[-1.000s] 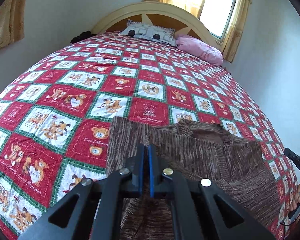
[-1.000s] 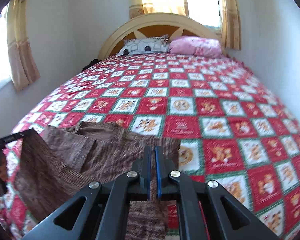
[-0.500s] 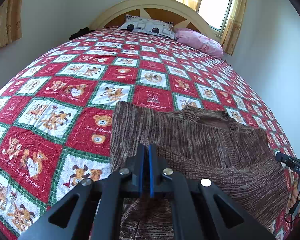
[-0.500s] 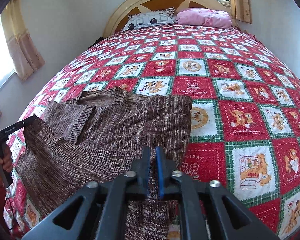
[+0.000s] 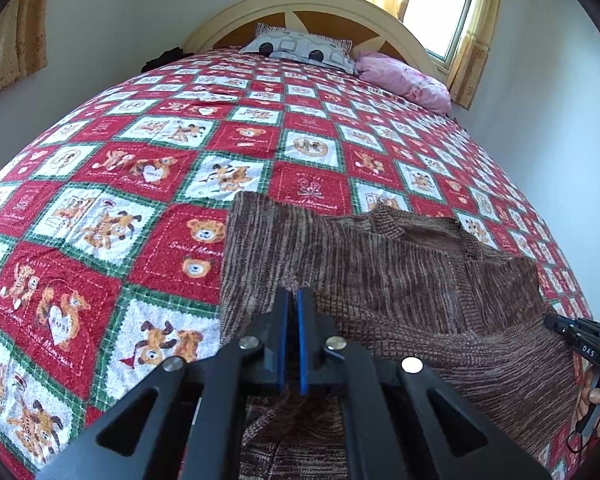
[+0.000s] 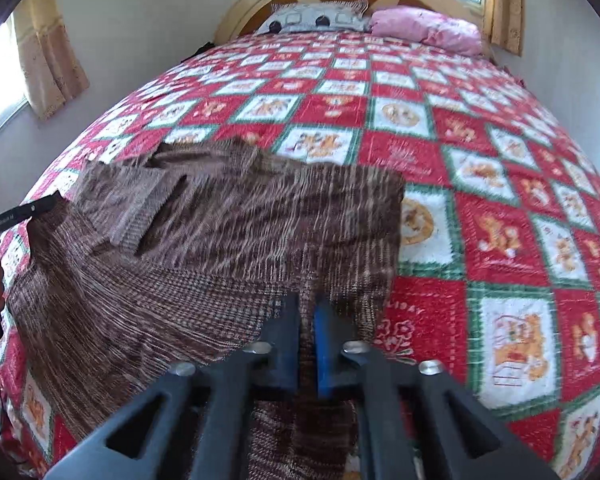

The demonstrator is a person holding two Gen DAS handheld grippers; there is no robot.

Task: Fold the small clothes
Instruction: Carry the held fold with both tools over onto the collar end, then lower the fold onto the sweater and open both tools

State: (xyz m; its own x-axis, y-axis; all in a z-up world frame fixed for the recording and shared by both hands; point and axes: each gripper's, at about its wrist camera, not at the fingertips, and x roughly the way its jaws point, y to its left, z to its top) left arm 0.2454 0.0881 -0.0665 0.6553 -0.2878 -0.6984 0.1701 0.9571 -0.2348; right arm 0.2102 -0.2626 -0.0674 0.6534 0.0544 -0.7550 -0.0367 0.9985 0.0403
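A brown knit sweater (image 5: 400, 280) lies across the near part of the bed, collar toward the headboard; it also shows in the right wrist view (image 6: 228, 236). My left gripper (image 5: 293, 300) is shut on the sweater's left lower part, with fabric pinched between the blue pads. My right gripper (image 6: 308, 312) is shut on the sweater's right lower part, and knit hangs down under the jaws. The other gripper's tip shows at each view's edge, the right gripper (image 5: 580, 330) and the left gripper (image 6: 20, 214).
The bed has a red, white and green teddy-bear quilt (image 5: 180, 168). A grey patterned pillow (image 5: 300, 46) and a pink pillow (image 5: 404, 80) lie at the cream headboard (image 5: 320, 0). Walls stand close on both sides. Curtained windows sit behind.
Both grippers have moved forward and lower over the bed with the sweater in them. The sweater now lies flatter and spread wider on the quilt.
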